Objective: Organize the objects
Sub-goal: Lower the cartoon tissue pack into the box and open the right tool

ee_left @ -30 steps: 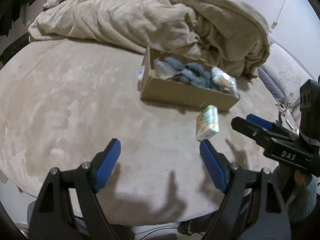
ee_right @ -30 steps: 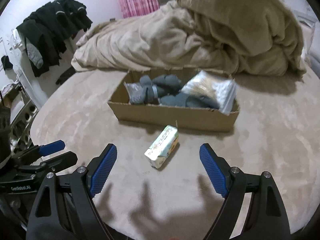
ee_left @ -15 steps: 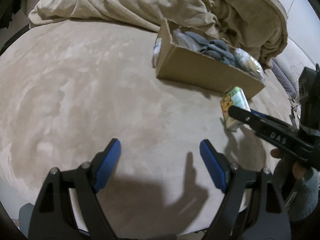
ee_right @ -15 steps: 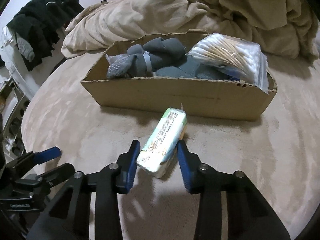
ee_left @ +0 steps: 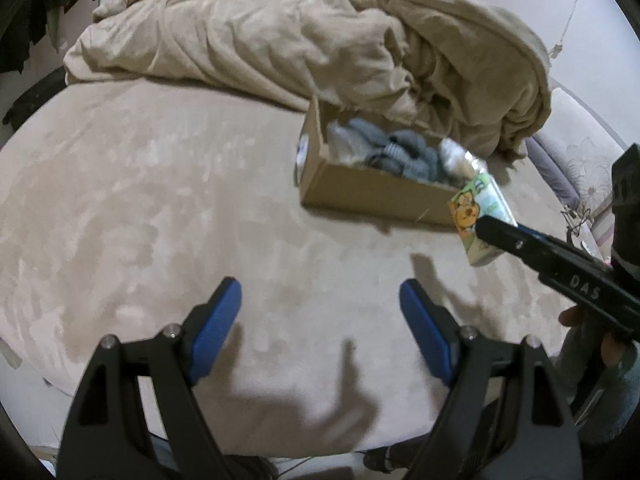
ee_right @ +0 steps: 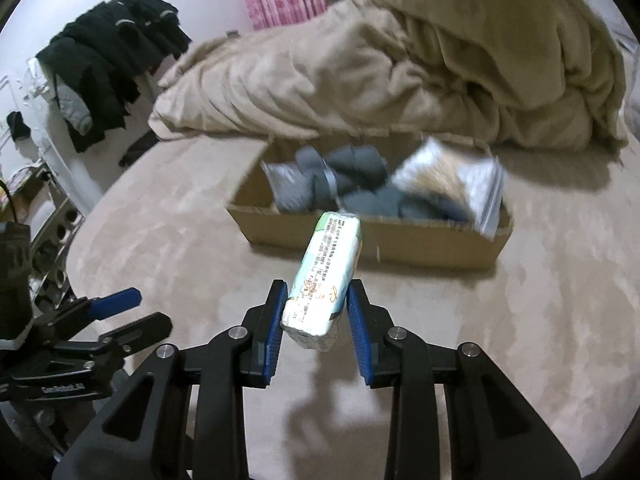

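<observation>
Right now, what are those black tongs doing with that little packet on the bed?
The right tongs are shut on a tissue pack, holding it up above the bed in front of the cardboard box. The box already holds grey socks and a bag of cotton swabs. The left tongs are open and empty.

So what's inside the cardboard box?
The cardboard box holds rolled grey socks and a clear plastic bag on top of them. Whatever lies beneath those is hidden.
</observation>
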Demonstrator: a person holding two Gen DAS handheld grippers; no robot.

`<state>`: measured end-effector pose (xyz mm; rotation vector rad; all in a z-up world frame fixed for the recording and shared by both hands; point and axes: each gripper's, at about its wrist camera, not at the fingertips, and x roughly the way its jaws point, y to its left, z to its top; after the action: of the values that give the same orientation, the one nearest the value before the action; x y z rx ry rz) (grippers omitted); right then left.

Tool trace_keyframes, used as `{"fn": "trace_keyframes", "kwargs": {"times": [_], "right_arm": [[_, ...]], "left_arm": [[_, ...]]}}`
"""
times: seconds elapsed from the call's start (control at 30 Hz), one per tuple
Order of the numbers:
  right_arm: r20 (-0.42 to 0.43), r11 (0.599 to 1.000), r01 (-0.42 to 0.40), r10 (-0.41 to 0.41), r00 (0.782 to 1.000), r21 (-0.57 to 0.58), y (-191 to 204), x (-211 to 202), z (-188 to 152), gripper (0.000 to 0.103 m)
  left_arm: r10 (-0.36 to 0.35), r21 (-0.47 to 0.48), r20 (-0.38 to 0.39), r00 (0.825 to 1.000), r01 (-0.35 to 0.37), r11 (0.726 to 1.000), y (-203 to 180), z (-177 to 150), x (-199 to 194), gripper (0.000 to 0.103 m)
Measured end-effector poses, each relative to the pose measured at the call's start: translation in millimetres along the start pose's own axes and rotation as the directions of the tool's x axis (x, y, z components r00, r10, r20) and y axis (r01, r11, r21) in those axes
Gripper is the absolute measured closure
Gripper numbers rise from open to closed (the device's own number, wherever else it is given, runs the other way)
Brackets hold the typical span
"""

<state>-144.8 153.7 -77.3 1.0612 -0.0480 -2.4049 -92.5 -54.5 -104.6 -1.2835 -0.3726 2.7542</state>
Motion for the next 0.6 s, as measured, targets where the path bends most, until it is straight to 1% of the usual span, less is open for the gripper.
{"fn": "trace_keyframes", "kwargs": {"times": [0.17, 0.27, 0.47, 0.53, 0.6], "right_arm": [[0.056, 0.999, -0.016, 0.019, 0.998, -0.05, 16, -15, 25, 0.07], [0.073, 0.997, -0.028, 0.033, 0.997, -0.075, 23, -13, 38, 0.07], [0.07, 0.992, -0.059, 0.068, 0.995, -0.11, 35, 16, 62, 0.074], [0.056, 0.989, -0.061, 0.069, 0.996, -0.133, 39, 34, 67, 0.083], [0.021, 0.991, -0.057, 0.06, 0.998, -0.122, 38, 50, 67, 0.084]], "left_arm": [[0.0, 0.006, 0.045, 0.999, 0.0, 1.0, -2, 19, -15, 0.02], [0.011, 0.008, 0.083, 0.997, -0.012, 1.0, 3, 33, -21, 0.02], [0.053, -0.018, 0.115, 0.992, -0.051, 0.999, 24, 53, -17, 0.02], [0.068, -0.027, 0.117, 0.991, -0.066, 0.997, 34, 57, -9, 0.02], [0.082, -0.035, 0.104, 0.991, -0.079, 0.996, 43, 60, 3, 0.02]]}}
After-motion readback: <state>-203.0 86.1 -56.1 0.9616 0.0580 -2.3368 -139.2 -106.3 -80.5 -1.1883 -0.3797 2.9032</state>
